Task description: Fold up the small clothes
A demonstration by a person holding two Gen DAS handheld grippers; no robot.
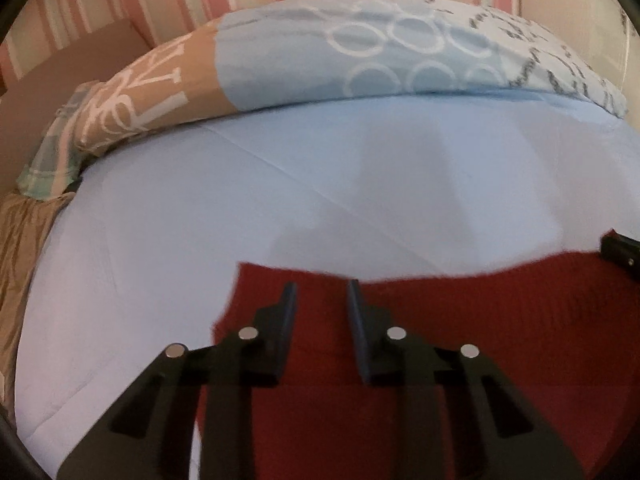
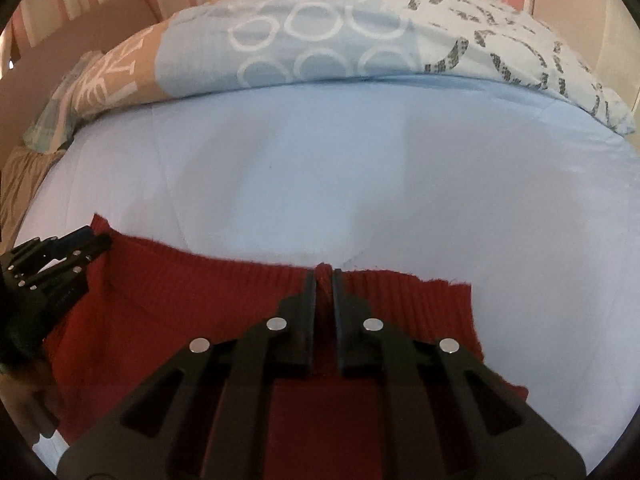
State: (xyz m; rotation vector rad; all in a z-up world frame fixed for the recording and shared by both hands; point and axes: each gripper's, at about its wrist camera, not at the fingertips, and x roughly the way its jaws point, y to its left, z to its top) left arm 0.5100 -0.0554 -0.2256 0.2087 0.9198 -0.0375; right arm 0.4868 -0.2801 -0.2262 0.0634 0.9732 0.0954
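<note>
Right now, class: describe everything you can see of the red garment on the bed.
The red garment is a dark red knit with a ribbed band along its far edge, lying mostly flat on the pale blue sheet. The right tongs pinch a small raised fold of that ribbed edge. The left tongs sit open over its other end. Its near part is hidden.

Lighting is soft, dim and warm. Fisheye distortion bends both views with dark corners. Left wrist view shows motion blur.

Left claw – fingers apart – over red knit garment; pale-blue sheet beyond
</note>
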